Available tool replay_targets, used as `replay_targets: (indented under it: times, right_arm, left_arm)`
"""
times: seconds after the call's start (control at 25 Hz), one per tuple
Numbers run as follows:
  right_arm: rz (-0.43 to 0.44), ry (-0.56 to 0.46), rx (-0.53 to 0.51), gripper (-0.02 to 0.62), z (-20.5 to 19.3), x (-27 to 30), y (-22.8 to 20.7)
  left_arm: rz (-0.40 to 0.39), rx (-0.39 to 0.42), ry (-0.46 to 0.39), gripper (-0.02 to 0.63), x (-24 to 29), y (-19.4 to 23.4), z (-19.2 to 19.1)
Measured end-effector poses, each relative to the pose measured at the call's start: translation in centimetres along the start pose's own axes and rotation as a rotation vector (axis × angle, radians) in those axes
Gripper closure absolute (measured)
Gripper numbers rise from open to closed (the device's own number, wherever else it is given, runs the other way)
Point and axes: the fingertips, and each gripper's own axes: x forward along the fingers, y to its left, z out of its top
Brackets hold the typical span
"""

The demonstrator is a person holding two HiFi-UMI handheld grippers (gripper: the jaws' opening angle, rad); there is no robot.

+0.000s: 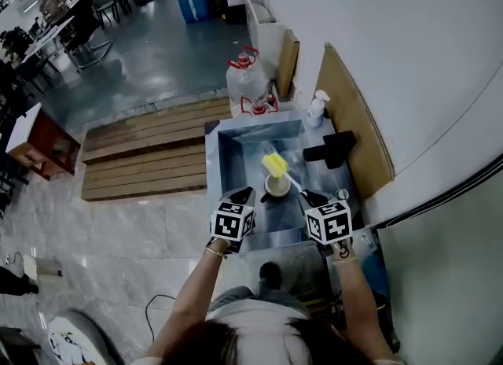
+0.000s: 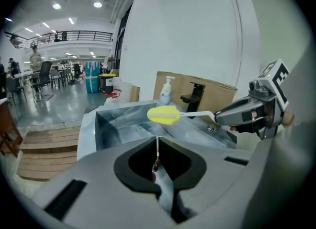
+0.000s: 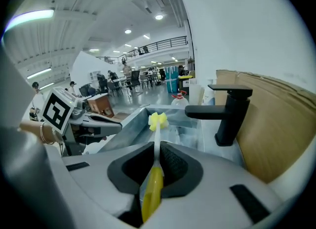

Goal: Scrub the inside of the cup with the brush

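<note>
A pale cup (image 1: 277,186) stands upright in the steel sink (image 1: 236,159). My left gripper (image 1: 250,195) reaches it from the left. In the left gripper view its jaws (image 2: 157,161) are shut on a thin white edge of the cup (image 2: 157,146); I cannot tell whether that edge is rim or handle. My right gripper (image 1: 310,197) is shut on the brush's yellow handle (image 3: 152,193). The brush's white stem runs out to a yellow sponge head (image 1: 274,164), which hangs just above the cup's mouth, outside it. The sponge head (image 2: 164,116) also shows in the left gripper view.
A black faucet (image 1: 330,149) stands on the sink's right rim, with a soap bottle (image 1: 317,108) behind it. Cardboard sheets (image 1: 354,127) lean on the white wall. A water jug (image 1: 247,80) sits behind the sink. A wooden platform (image 1: 149,159) lies to the left.
</note>
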Motion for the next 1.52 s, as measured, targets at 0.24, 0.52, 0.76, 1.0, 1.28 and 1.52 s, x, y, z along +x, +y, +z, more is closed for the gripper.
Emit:
replay_targets:
  times: [0.24, 0.52, 0.76, 1.0, 1.28, 1.52]
  right_arm:
    - [-0.035, -0.067, 0.003, 0.541, 0.9, -2.3, 2.1]
    - [-0.054, -0.138, 0.006, 0.542, 1.2, -4.8, 4.4]
    - [-0.068, -0.196, -0.001, 0.543, 1.5, -7.1, 6.3]
    - [-0.074, -0.244, -0.004, 0.543, 1.8, -9.1, 7.8]
    - [-0.075, -0.295, -0.004, 0.543, 2.1, -11.2, 9.0]
    - [-0.065, -0.353, -0.016, 0.543, 2.7, -13.3, 10.2]
  left_arm:
    - [-0.014, 0.033, -0.05, 0.588, -3.4, -0.9, 1.0]
    - [-0.022, 0.034, -0.124, 0.588, -6.7, -2.2, 1.9]
    - [-0.008, 0.044, -0.181, 0.588, -10.2, -2.6, 2.5]
    - [0.0, 0.05, -0.232, 0.588, -13.0, -3.4, 3.1]
    - [0.001, 0.041, -0.281, 0.588, -15.5, -4.5, 3.6]
    - [-0.008, 0.039, -0.319, 0.588, -17.9, -5.6, 4.4]
